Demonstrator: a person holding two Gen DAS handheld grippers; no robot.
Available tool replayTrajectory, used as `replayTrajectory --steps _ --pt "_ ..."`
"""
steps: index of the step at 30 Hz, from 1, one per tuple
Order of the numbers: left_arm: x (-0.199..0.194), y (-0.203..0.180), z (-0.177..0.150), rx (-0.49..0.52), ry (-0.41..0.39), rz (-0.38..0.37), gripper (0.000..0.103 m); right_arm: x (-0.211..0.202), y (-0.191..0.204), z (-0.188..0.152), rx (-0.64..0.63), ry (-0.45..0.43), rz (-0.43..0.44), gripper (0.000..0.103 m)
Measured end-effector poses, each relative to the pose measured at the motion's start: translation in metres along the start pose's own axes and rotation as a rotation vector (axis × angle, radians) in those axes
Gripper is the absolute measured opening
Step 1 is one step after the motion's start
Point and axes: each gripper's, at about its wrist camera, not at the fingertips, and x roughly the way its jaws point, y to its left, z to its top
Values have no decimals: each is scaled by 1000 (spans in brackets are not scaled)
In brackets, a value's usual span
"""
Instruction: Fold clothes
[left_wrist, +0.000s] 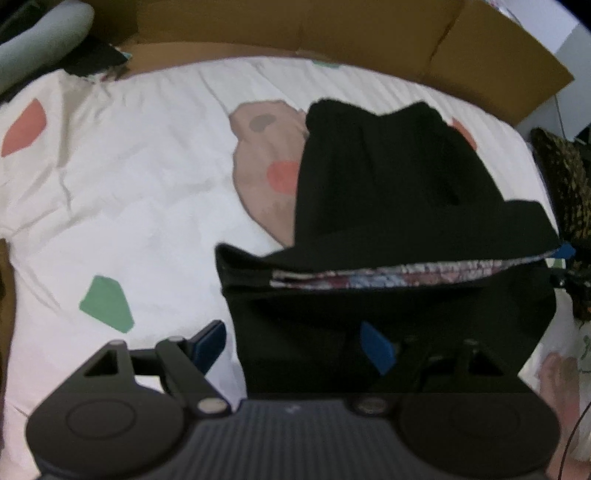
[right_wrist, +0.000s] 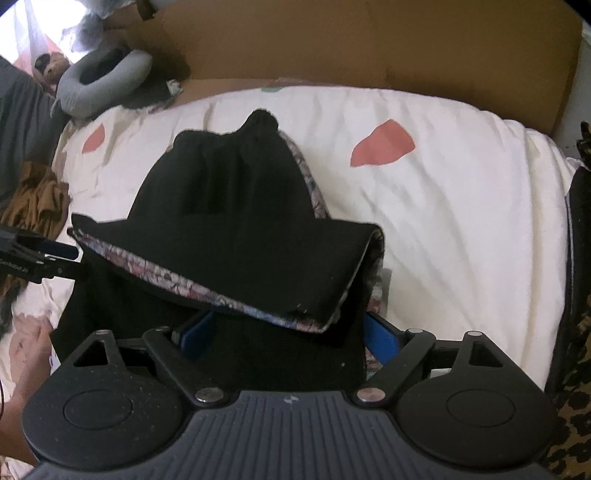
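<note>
A black garment (left_wrist: 388, 192) with a patterned lining (left_wrist: 388, 277) lies on a white duvet (left_wrist: 129, 184), its upper part folded over the lower part. My left gripper (left_wrist: 293, 347) is open over the garment's near left corner. One blue finger (left_wrist: 208, 345) is above bare duvet, the other above black cloth. In the right wrist view the same garment (right_wrist: 229, 206) fills the middle. My right gripper (right_wrist: 288, 334) stands open at its near right corner, cloth lying between the blue fingers (right_wrist: 380, 336) without being pinched. The left gripper (right_wrist: 62, 249) shows at the left edge.
The duvet (right_wrist: 443, 221) has red, green and tan patches. Brown cardboard (right_wrist: 369, 44) stands along its far side. A grey neck pillow (right_wrist: 107, 85) and a brown cloth (right_wrist: 40, 199) lie to the left. Leopard-print fabric (right_wrist: 576, 406) borders the right.
</note>
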Motion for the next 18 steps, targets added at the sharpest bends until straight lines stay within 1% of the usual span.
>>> replayTrajectory --steps 3,7,13,18 --pt "9 -1 -5 14 19 21 82 6 3 -3 -31 12 -27 90" --pt "22 3 -6 14 48 26 82 17 5 -2 -59 21 -86 90" --pt "33 10 -1 -7 44 23 83 30 4 0 -69 37 -104 90" --pt "31 11 5 -8 34 18 84 32 5 3 -83 24 -115 90"
